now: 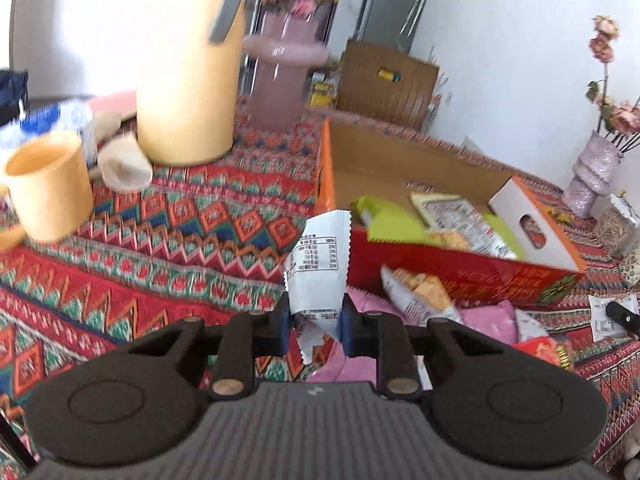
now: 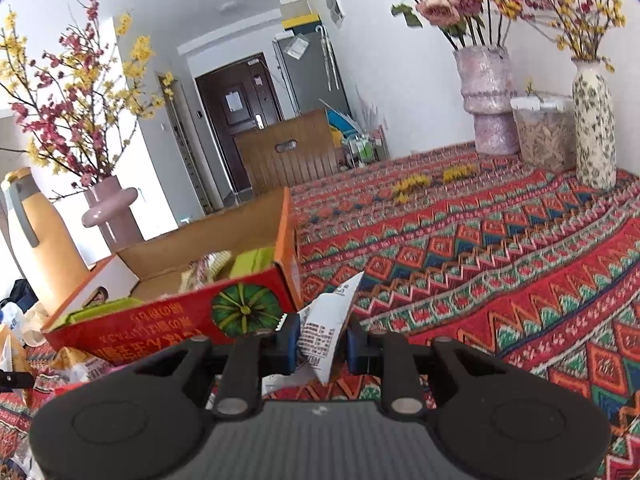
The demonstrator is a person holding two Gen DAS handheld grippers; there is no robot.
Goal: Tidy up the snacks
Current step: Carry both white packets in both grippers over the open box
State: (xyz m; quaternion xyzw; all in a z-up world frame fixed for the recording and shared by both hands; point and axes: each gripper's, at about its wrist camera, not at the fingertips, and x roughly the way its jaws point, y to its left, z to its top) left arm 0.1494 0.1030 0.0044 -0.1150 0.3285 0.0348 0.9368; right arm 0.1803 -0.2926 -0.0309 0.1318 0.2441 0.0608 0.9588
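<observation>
Open red-and-orange cardboard box mid-right holding green and printed snack packets, left gripper bottom centre clamped on a white printed sachet, right gripper bottom centre clamped on another white sachet

Bright daylight, washed-out white wall, motion blur smearing the yellow jug and cup, strong fisheye bending, dark corners, right view sharper
</observation>
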